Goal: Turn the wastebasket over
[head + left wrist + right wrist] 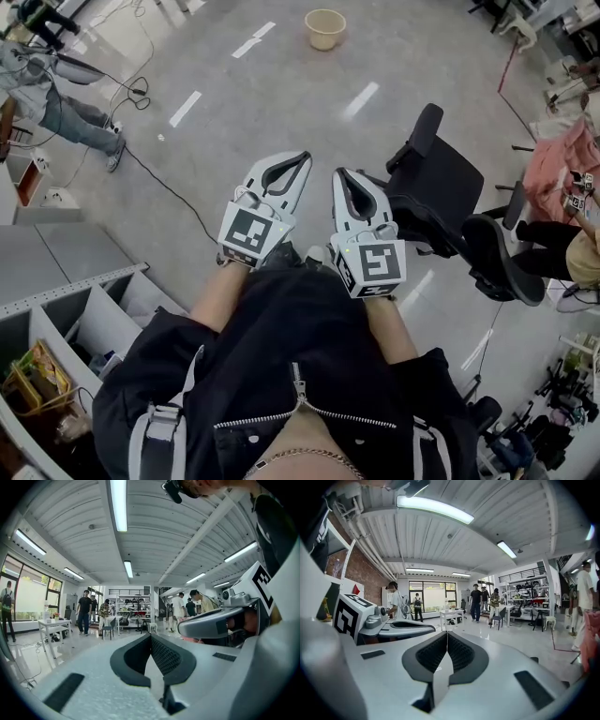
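Cream-coloured wastebasket (325,28) stands upright on the grey floor (281,103), its open mouth facing up, near the top edge of the head view. It is well apart from both grippers, with a wide stretch of bare floor and white dashed markings between them, and nothing touches it.

Both grippers are held close over the person's lap, just beside each other, and both point roughly toward the wastebasket. The left gripper (301,160) leans slightly to the right and the right gripper (340,175) slightly to the left, so their tips draw near without touching. The wastebasket lies ahead of the tips, a little right of where the left gripper points and almost in line with the right gripper.

In the left gripper view, the two dark ribbed pads meet along a single seam with no gap and nothing pinched between them. The right gripper view shows the same: its pads are pressed together and hold nothing. Each view looks out level across a bright workshop with people, tables and shelving in the distance.

A black office chair (441,183) stands just right of the right gripper. A black cable (169,187) runs across the floor at the left, towards a person (66,108) standing at the far left edge.
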Available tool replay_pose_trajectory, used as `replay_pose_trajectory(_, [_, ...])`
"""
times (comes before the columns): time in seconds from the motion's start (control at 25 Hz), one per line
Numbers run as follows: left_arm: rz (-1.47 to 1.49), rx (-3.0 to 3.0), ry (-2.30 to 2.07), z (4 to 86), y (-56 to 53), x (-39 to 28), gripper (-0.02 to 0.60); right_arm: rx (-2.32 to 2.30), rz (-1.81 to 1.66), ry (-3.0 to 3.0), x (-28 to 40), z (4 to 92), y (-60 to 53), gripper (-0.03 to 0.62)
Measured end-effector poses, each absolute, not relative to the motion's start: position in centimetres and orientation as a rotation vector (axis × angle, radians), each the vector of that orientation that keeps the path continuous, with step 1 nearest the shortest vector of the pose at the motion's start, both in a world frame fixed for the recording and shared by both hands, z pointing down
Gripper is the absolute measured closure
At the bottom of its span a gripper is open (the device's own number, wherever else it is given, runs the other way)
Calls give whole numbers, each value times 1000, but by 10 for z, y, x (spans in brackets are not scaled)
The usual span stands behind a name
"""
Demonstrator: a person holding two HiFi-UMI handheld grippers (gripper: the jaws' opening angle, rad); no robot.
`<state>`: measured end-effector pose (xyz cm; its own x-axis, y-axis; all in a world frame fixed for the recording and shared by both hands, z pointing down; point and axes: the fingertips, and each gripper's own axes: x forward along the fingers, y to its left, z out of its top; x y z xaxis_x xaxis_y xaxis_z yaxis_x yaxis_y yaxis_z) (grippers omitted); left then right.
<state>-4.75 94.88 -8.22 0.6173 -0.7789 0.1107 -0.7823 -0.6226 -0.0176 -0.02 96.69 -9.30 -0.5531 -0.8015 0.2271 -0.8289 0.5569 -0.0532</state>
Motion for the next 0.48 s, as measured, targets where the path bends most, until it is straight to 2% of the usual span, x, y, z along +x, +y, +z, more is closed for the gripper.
replay_pose_trajectory(0.48, [154, 2776, -1338, -75, 937, -66, 577, 1404, 222, -2602, -14, -90, 958, 582])
